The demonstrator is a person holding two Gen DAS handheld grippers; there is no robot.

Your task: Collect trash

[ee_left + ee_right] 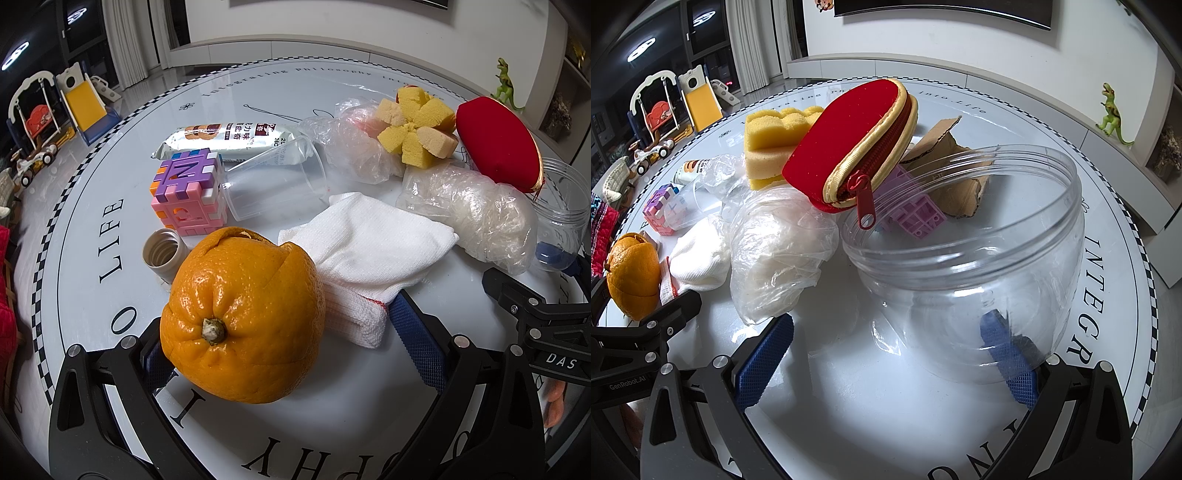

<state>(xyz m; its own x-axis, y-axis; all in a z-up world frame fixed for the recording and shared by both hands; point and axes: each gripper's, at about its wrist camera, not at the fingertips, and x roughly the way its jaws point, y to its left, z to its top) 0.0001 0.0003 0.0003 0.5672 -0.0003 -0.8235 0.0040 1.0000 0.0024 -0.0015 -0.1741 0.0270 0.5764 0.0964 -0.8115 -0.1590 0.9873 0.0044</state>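
Low in the left wrist frame, the orange peel (242, 317) (hollow, light, easily crushed) sits between the wide-open left gripper (291, 354) fingers, ungripped, and is best pinched gently across its sides; the right gripper (886, 354), equally spread, holds nothing.

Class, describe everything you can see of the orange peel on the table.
The orange peel is a hollow, glossy, dimpled shell, split by cuts, with its dry stem end facing the left wrist camera. It sits on the white table between the left gripper's open fingers, touching the white cloth beside it.
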